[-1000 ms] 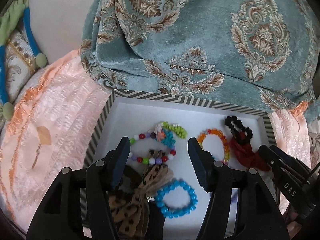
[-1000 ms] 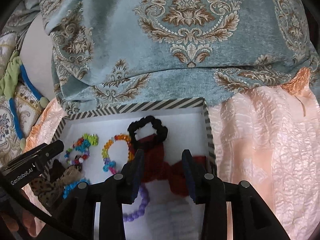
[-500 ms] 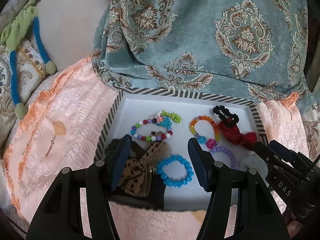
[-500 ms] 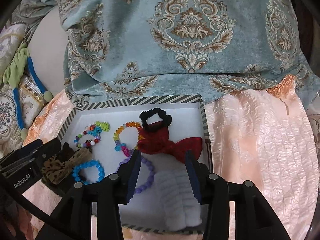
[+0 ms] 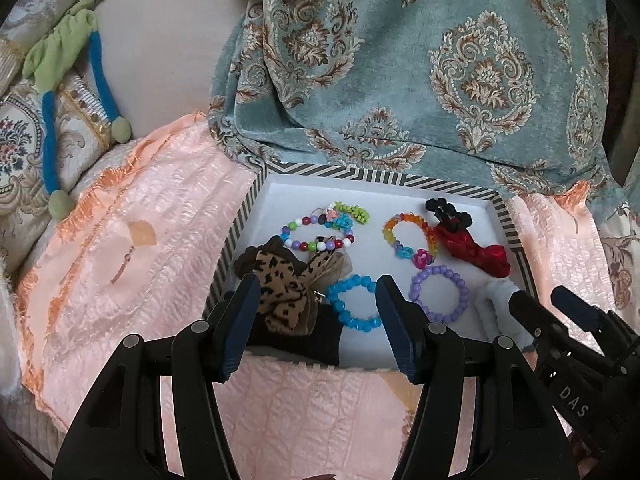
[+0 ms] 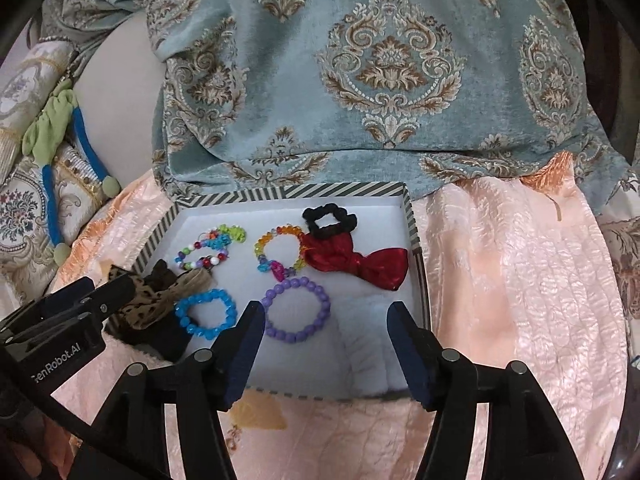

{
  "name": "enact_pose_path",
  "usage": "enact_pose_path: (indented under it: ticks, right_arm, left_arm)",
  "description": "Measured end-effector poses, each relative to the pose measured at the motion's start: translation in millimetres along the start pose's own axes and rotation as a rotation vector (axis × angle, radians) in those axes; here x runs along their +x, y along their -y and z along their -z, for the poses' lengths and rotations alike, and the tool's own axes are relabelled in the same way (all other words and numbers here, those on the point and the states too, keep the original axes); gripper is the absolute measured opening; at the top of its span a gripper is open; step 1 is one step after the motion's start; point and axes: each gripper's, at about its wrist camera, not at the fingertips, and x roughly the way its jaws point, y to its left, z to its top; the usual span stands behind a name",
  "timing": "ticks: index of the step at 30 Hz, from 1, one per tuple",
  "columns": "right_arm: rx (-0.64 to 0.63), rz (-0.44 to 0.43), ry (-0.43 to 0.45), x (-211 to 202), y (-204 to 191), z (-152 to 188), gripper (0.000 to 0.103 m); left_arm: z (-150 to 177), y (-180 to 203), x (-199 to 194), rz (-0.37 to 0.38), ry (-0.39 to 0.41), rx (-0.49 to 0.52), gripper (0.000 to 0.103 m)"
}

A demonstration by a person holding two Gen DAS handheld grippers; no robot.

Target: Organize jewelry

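A white box with a striped rim (image 5: pixel 360 176) (image 6: pixel 288 192) lies on the bed. In it lie a blue bracelet (image 5: pixel 335 307), a purple bracelet (image 6: pixel 298 336), a rainbow bracelet (image 5: pixel 390 226), a mixed-bead bracelet (image 5: pixel 304 246), a leopard bow (image 5: pixel 284 284), a red bow (image 6: pixel 360 260) on a black scrunchie (image 6: pixel 348 220), and a white fluffy scrunchie (image 6: pixel 360 344). My left gripper (image 5: pixel 316 300) hovers open over the box's near left corner. My right gripper (image 6: pixel 326 320) hangs above the near right corner with its jaws opening. Neither gripper holds anything.
A teal patterned cloth (image 5: pixel 400 80) drapes behind the box. Peach bedspread (image 5: pixel 140 260) lies on both sides and in front. A green and blue plush toy (image 5: pixel 60 52) rests on a patterned pillow (image 5: pixel 16 148) at the far left.
Both grippers have drawn back and up from the box, so its near edge now shows. The right jaws have spread wider, and the red bow that was between them lies in the box.
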Motion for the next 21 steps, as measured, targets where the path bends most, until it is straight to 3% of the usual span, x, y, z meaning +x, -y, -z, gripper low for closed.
enact_pose_path:
  ticks: [21]
  right_arm:
    - [-0.021,0.031,0.070,-47,-9,18,0.061]
  left_arm:
    - [22,1,-56,-0.019,0.096,0.017,0.060]
